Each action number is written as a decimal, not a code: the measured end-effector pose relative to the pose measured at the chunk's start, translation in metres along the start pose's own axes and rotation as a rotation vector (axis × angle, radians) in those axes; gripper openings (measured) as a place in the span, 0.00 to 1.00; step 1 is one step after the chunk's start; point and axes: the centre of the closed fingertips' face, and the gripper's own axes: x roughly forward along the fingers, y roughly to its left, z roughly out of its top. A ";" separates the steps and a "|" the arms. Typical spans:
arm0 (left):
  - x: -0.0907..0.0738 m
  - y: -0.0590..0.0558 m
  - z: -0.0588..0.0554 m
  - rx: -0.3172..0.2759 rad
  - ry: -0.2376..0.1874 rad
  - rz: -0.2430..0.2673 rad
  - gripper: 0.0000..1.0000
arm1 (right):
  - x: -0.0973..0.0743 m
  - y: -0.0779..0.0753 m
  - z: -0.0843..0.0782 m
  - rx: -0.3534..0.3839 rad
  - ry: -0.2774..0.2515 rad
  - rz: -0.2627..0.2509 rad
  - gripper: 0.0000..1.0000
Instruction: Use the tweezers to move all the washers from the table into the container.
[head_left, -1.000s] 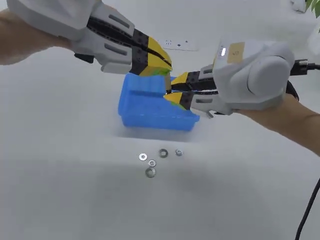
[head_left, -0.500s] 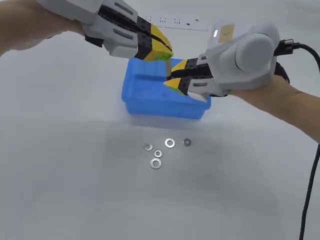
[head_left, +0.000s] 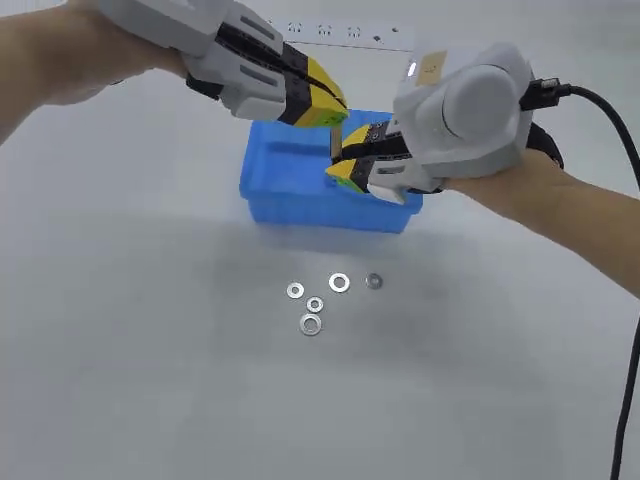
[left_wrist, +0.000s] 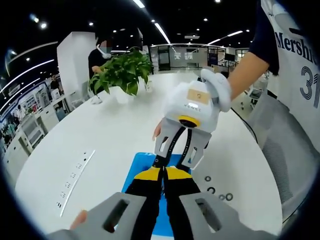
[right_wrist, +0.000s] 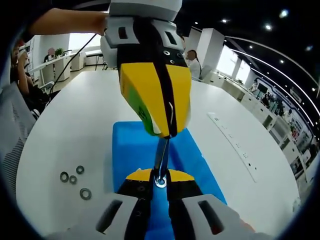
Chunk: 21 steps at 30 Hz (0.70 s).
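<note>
Blue container (head_left: 290, 205) below, left gripper (head_left: 335, 110) and right gripper (head_left: 336, 173) both press closed jaws on tweezers (right_wrist: 162, 152) carrying one washer (right_wrist: 160, 181).

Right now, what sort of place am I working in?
Probably an open-plan office or showroom: a big round white table with a built-in socket strip, a potted plant, and ceiling strip lights over rows of desks.

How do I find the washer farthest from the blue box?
Find the blue box on the white table. In front of it, toward the person, lie five washers in a bunch. Your washer is the one nearest the person, with a smaller washer just behind it.
</note>
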 end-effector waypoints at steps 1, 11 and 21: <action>0.000 0.000 0.000 0.002 0.001 0.000 0.05 | 0.000 0.000 0.000 0.001 0.002 -0.001 0.12; -0.002 -0.003 0.004 0.014 -0.008 0.005 0.05 | -0.006 0.001 0.003 -0.002 0.001 -0.022 0.12; -0.020 -0.015 0.026 0.064 -0.027 0.022 0.05 | -0.026 0.004 0.024 -0.011 -0.044 -0.040 0.12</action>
